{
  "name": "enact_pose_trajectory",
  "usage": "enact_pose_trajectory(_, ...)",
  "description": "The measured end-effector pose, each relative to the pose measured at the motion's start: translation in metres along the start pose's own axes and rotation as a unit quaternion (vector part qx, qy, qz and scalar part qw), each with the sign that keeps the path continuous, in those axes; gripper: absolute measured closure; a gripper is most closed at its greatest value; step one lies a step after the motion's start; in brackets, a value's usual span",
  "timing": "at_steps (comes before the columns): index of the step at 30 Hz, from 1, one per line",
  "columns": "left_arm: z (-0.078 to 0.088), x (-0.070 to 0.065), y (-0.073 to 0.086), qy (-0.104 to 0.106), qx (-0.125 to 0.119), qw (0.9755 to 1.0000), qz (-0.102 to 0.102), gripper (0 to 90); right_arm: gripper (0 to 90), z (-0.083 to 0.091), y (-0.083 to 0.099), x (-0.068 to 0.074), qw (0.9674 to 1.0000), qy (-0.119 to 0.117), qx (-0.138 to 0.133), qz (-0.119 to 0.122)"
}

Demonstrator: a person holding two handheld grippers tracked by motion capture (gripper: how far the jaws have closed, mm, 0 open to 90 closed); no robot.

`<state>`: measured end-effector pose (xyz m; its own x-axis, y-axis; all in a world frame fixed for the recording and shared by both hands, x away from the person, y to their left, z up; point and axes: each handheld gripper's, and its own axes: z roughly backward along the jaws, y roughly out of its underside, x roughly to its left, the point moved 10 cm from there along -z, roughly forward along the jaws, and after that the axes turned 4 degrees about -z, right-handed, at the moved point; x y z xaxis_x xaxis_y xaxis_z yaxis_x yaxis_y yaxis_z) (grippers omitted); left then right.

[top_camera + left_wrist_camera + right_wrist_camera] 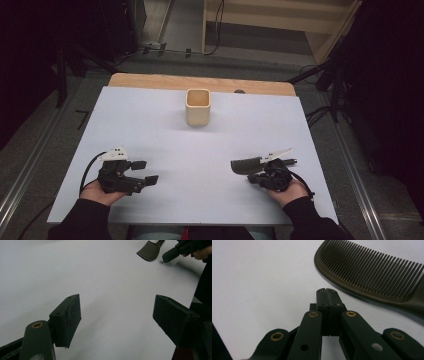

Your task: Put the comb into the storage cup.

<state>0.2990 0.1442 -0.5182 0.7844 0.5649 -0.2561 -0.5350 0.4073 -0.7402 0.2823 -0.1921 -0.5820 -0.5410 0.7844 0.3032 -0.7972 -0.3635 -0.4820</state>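
Right gripper view: comb (pixel 372 272) beside tool (pixel 327 293) (untouched)

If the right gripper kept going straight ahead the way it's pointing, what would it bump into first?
Probably the dark comb: the right gripper, jaws shut on nothing, points at its spine just ahead, though it might slip along beside it.

Table sheet (pixel 165 125) pale lavender-white over a tan wood edge; cup (pixel 198 107) cream-beige, plain; comb (pixel 372 272) dark brownish-black with fine even teeth; left gripper (pixel 143 171) and right gripper (pixel 328 293) matte black, brass-ringed pivots, sleeves black.
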Motion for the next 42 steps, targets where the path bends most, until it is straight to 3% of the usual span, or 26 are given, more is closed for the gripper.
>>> enact_pose_trajectory(7, 0.000, 0.000, 0.000, 0.001, 0.000, 1.0000, -0.001, 23.2, 87.5, -0.006, -0.006, -0.004, 1.0000, -0.005, 0.003, -0.001)
enact_pose_trajectory(19, 0.000, -0.001, 0.000, 0.001, 0.002, 1.0000, -0.001, 23.2, 87.5, -0.011, -0.020, -0.012, 0.9999, 0.009, -0.005, 0.005)
enact_pose_trajectory(42, -0.001, -0.001, 0.001, 0.001, 0.003, 1.0000, -0.002, 23.2, 87.5, -0.019, -0.045, -0.030, 0.9996, 0.021, -0.019, -0.005)
